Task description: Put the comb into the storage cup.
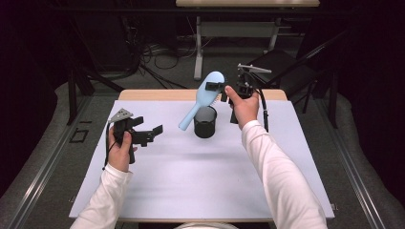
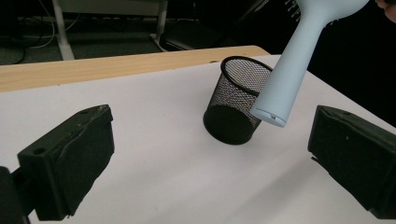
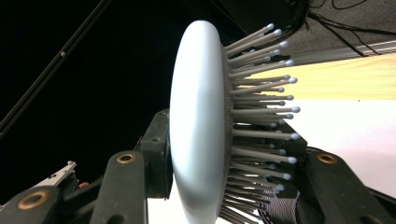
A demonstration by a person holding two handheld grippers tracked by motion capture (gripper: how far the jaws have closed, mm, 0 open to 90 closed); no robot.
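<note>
Blue hairbrush [image 1: 203,98], handle angled down beside mesh cup [image 1: 205,122]

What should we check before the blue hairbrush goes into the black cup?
1. Right tongs clamped on the hairbrush head: ok.
2. Handle pointing down toward the mesh cup: ok, though tilted.
3. Handle end right over the cup's opening: not ok, in the left gripper view it hangs outside the rim.
4. Cup standing upright on the table: ok.
5. Left tongs open and away from the cup: ok.
6. Cup empty inside: cannot tell.
</note>
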